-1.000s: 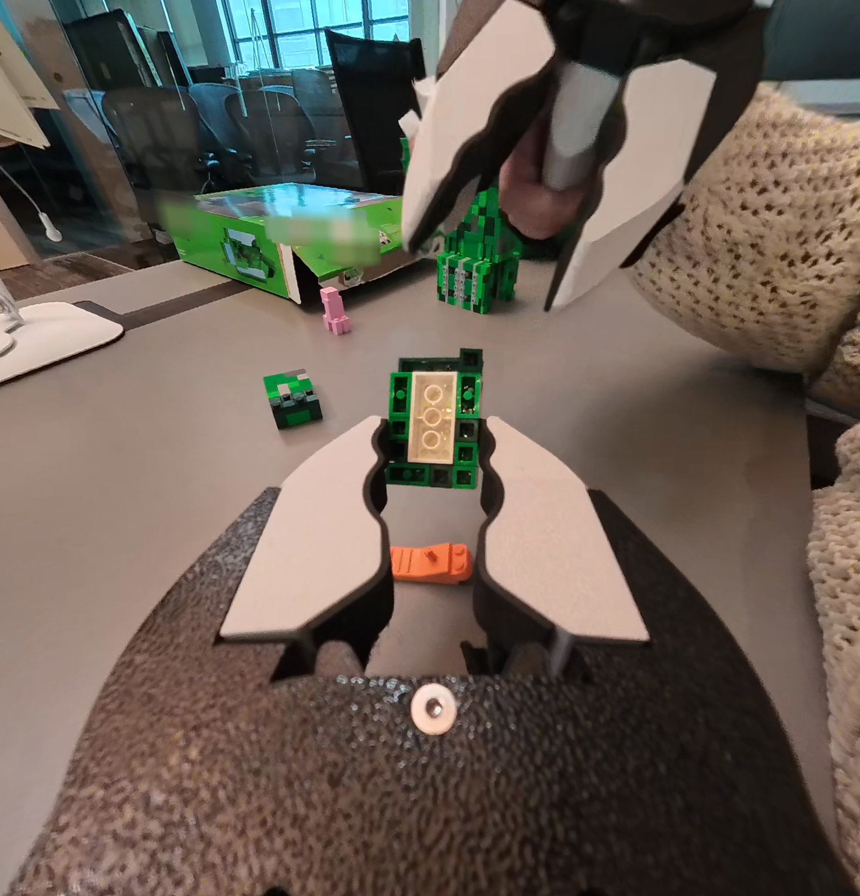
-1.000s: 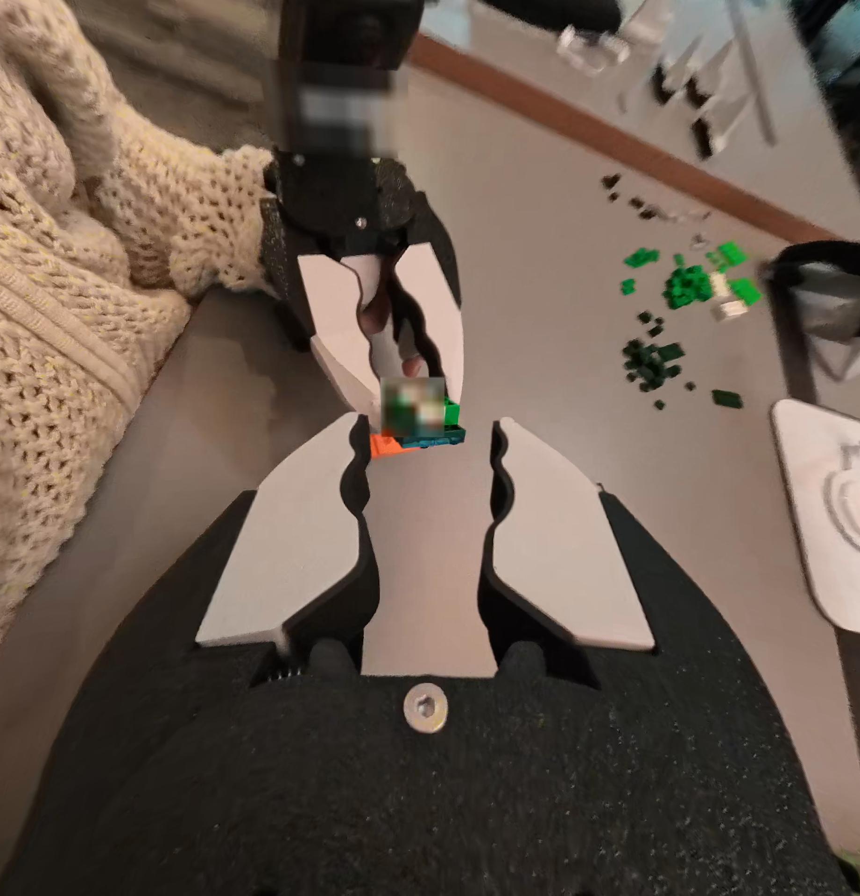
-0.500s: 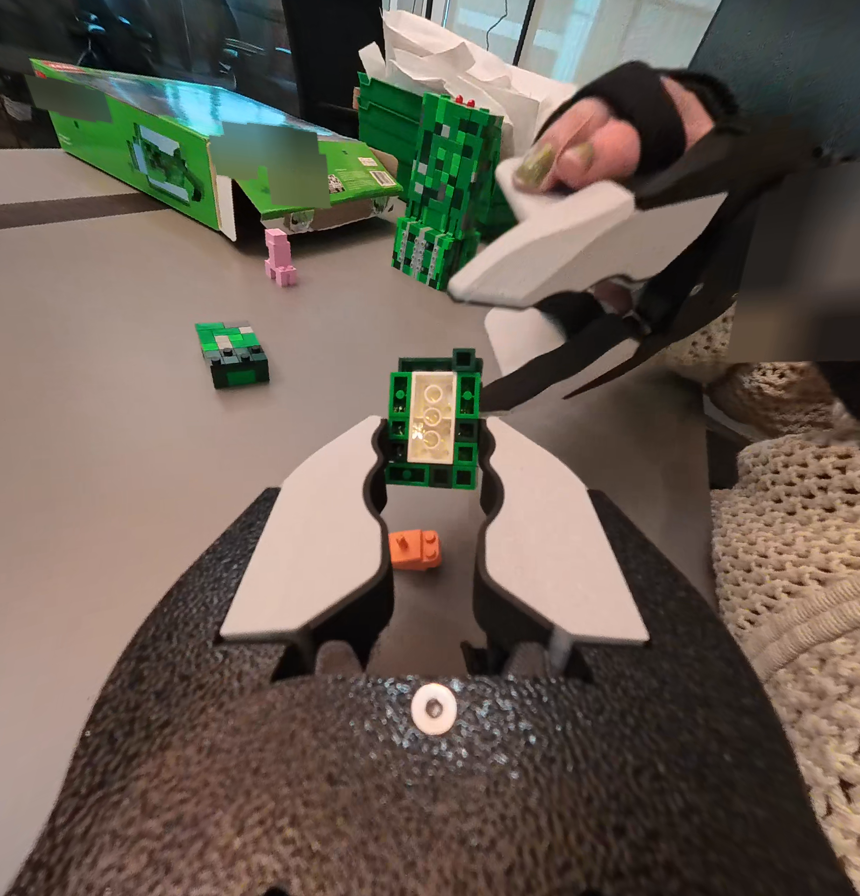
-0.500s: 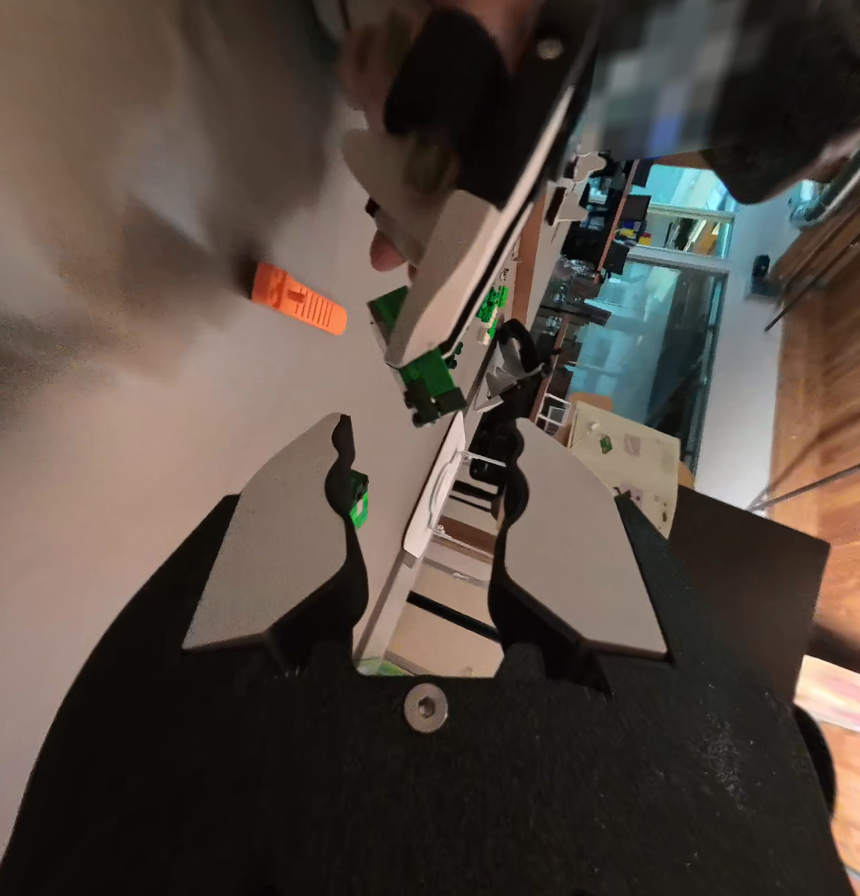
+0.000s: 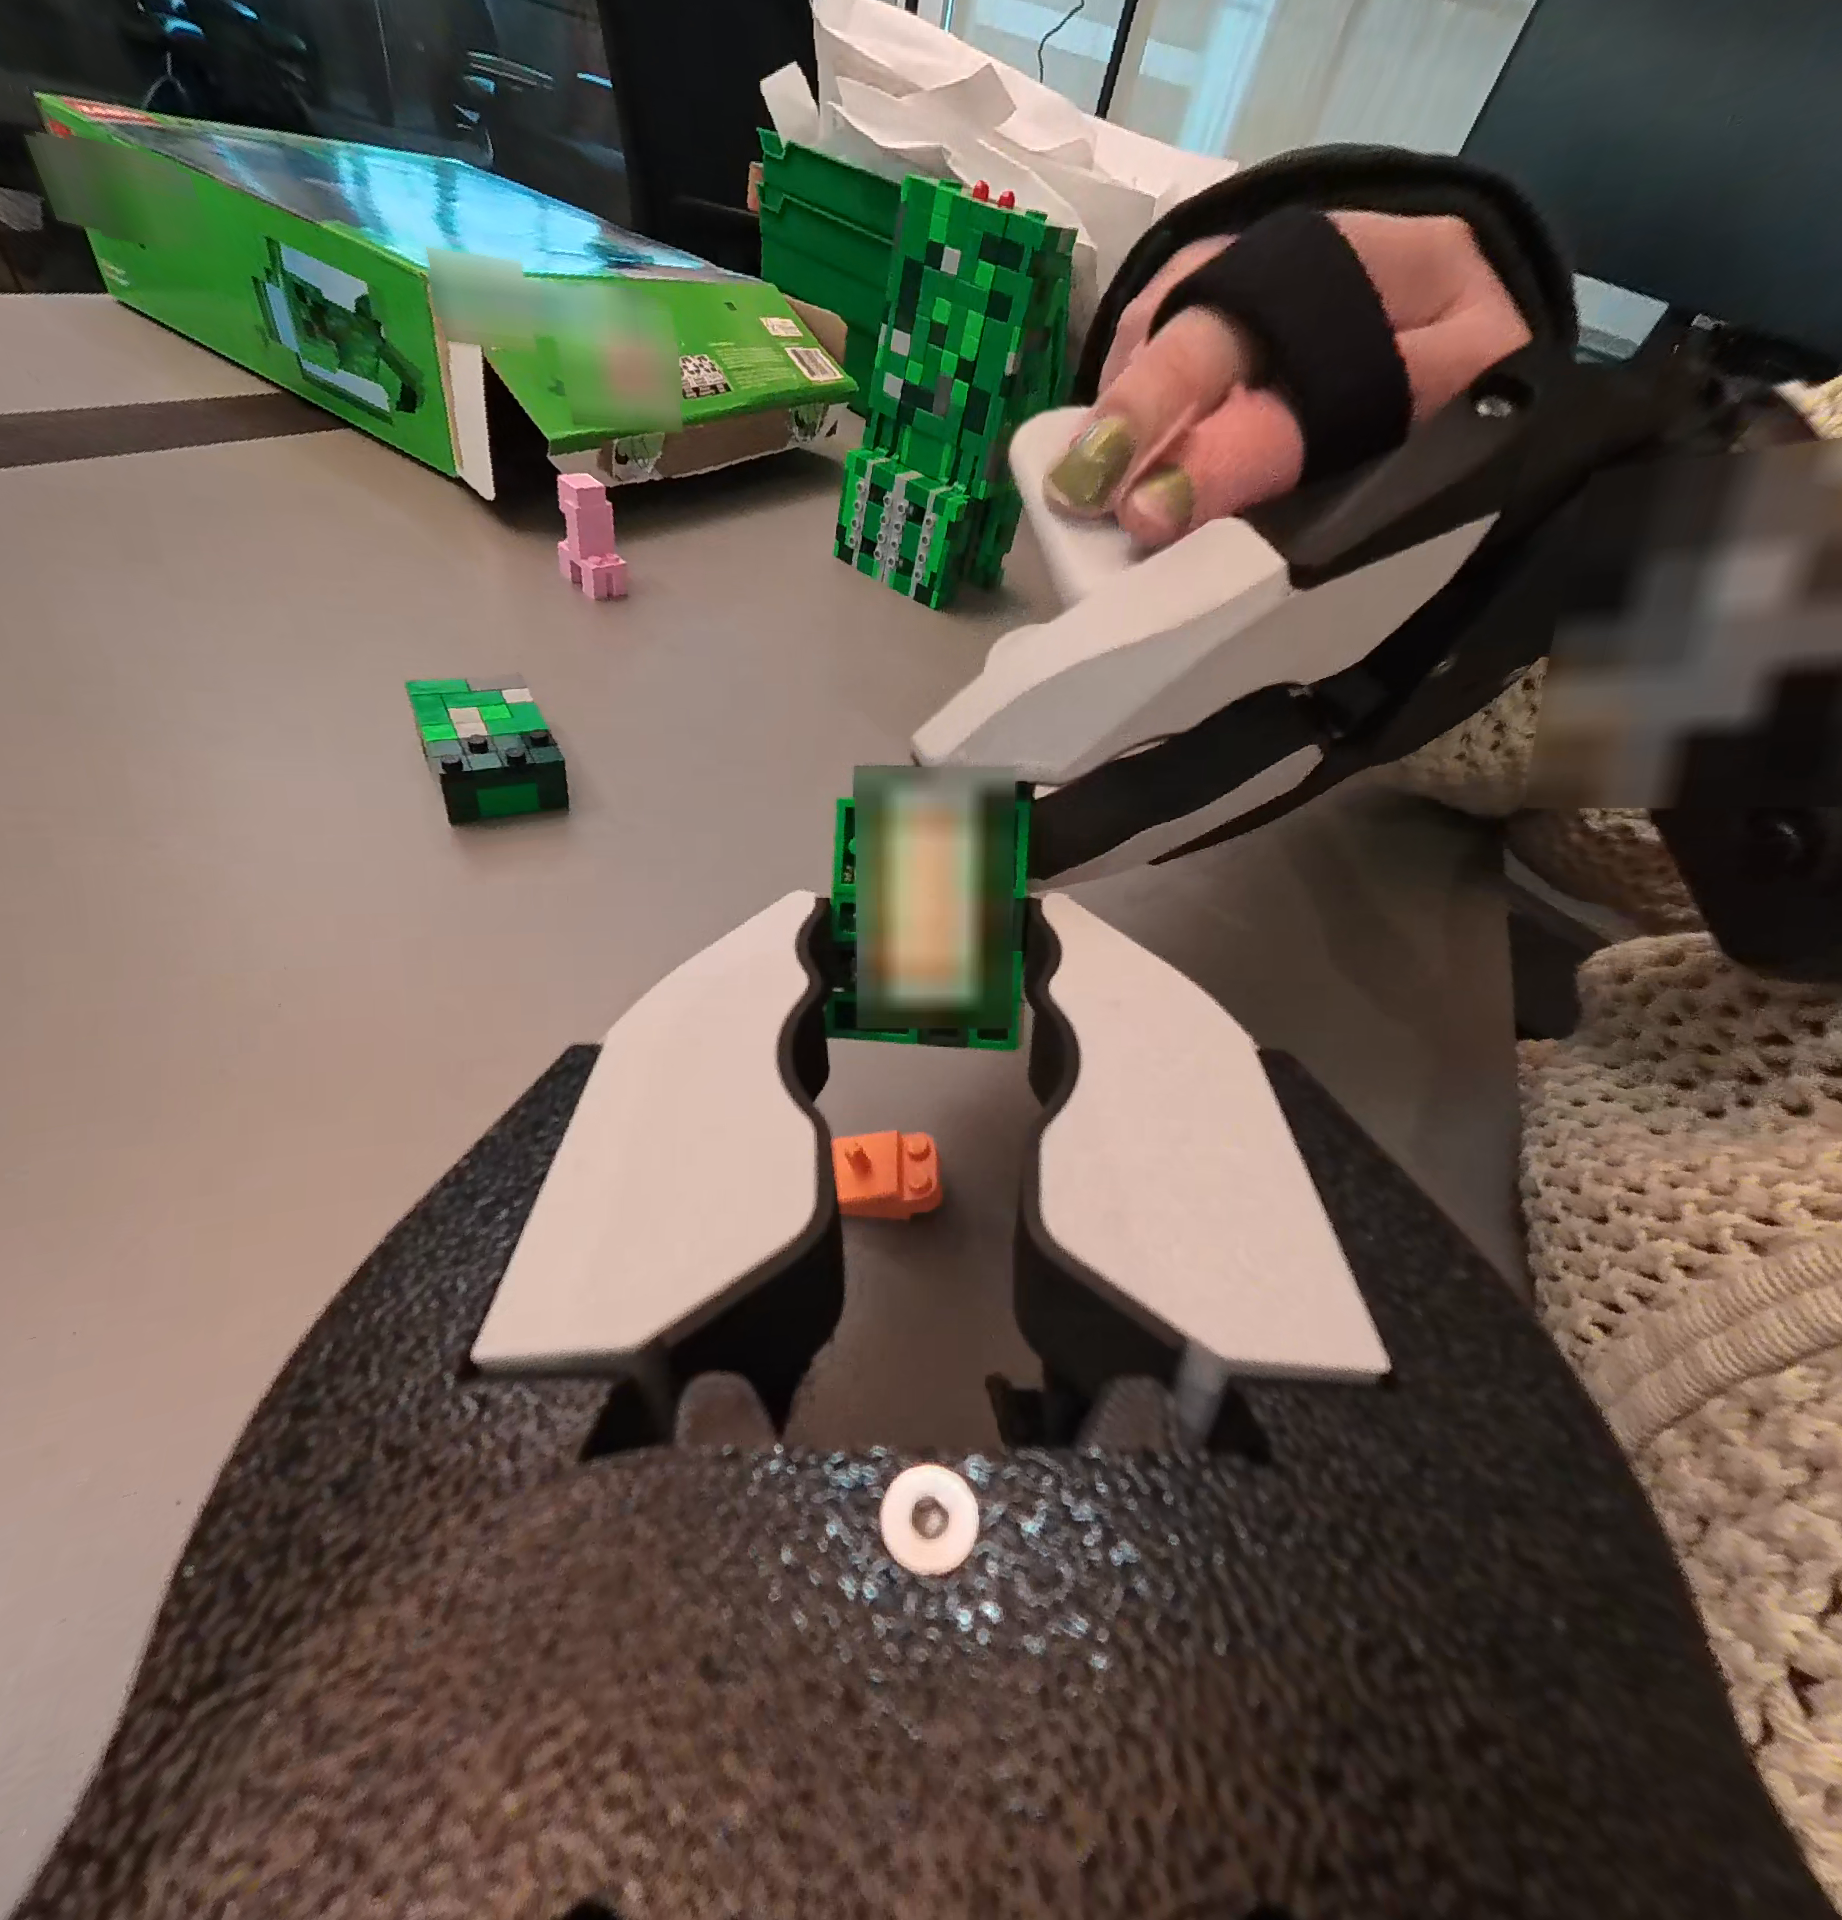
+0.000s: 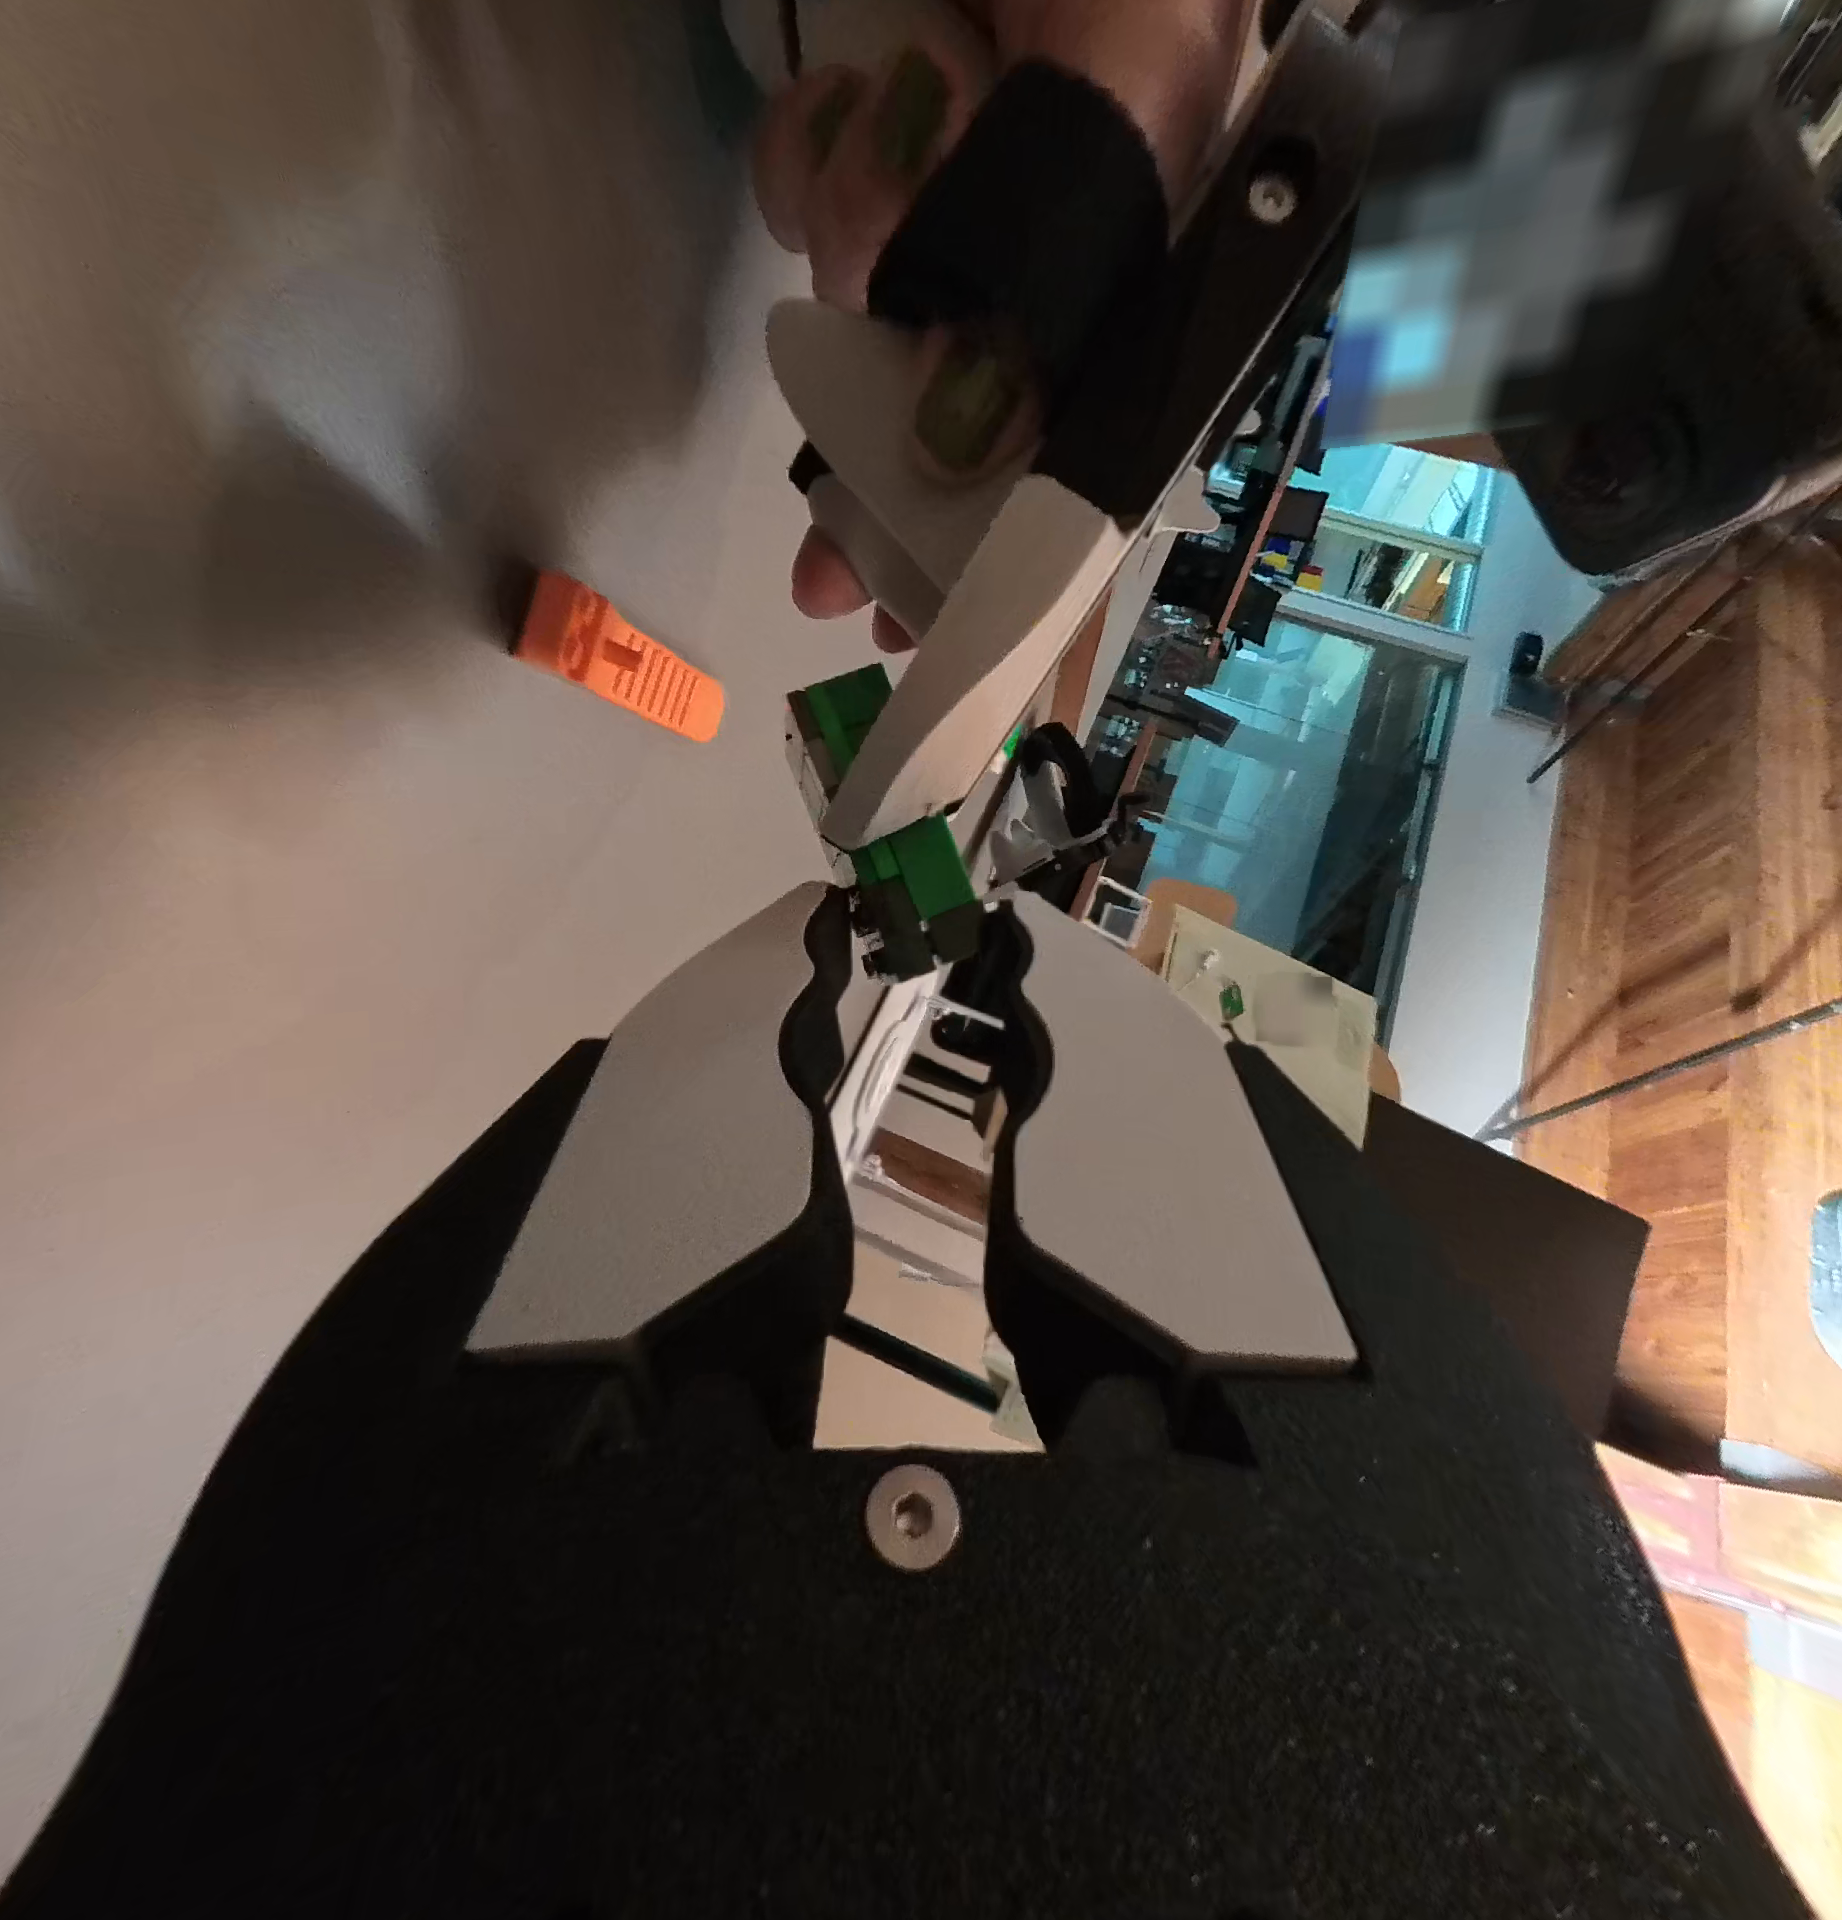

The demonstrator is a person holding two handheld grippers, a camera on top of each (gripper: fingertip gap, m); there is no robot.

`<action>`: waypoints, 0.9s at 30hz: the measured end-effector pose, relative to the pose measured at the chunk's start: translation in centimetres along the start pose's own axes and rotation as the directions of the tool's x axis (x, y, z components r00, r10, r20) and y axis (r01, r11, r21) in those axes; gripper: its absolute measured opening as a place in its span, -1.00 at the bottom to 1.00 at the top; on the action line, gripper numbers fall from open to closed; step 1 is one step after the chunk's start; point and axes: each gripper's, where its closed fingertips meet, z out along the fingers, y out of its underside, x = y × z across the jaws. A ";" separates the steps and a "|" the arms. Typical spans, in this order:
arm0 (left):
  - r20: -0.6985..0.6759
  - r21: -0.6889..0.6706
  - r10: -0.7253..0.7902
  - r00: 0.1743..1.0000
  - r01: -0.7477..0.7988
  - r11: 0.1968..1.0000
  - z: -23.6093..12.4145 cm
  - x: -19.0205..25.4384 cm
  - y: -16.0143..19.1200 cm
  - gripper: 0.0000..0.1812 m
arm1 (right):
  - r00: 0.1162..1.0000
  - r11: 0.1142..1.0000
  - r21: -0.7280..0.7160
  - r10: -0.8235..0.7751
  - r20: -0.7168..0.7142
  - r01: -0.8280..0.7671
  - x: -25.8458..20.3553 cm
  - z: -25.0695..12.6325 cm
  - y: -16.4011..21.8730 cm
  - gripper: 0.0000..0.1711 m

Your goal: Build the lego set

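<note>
1. The left gripper [image 5: 922, 961] has its fingers [image 5: 688, 1132] clenched on a green lego block assembly [image 5: 844, 935], held off the desk [image 5: 221, 987] at the fingertips; the assembly's middle face is hidden under a mosaic patch.
2. Directly below that assembly, an orange brick separator [image 5: 886, 1174] lies flat on the desk, apart from both grippers.
3. The right gripper [image 5: 1000, 810] reaches in from the right side, turned on edge, and its tips meet the upper right corner of the held assembly. In the right wrist view its own fingers [image 6: 688, 1122] stand parted, with the assembly's dark green end [image 6: 912, 914] between the tips; whether they press on it cannot be told.
4. A hand [image 5: 1239, 416] with a black strap across the fingers holds the right gripper, and a cream knitted sleeve [image 5: 1675, 1247] fills the right edge.
5. Farther out to the left, a small green and dark green brick block [image 5: 486, 748] sits alone on the desk.
6. Beyond it, a small pink lego figure [image 5: 590, 540] stands in front of the open green set box [image 5: 377, 301].
7. Right of the box, a tall green built lego figure [image 5: 948, 395] stands upright, with crumpled white paper [image 5: 958, 104] behind it.
</note>
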 end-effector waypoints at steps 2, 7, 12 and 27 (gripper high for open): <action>0.001 -0.008 0.005 1.000 -0.005 1.000 0.1 0.0 0.1 -0.60 | 1.000 1.000 0.005 -0.016 0.005 0.016 -0.1 -0.1 0.0 -0.71; 0.008 -0.032 0.031 0.999 -0.031 0.999 0.3 0.2 0.4 -0.60 | 0.999 0.999 0.016 -0.032 0.023 0.031 -0.5 -0.3 0.0 -0.73; 0.003 -0.047 0.034 0.999 -0.033 0.998 0.5 0.3 0.6 -0.61 | 0.999 0.999 0.005 -0.032 0.025 0.032 -0.9 -0.4 0.1 -0.74; 0.299 -0.078 0.672 0.678 -0.684 0.725 -0.2 0.6 -0.7 -0.62 | 0.796 0.829 0.015 0.533 0.286 -0.560 -1.7 -0.4 0.4 -0.74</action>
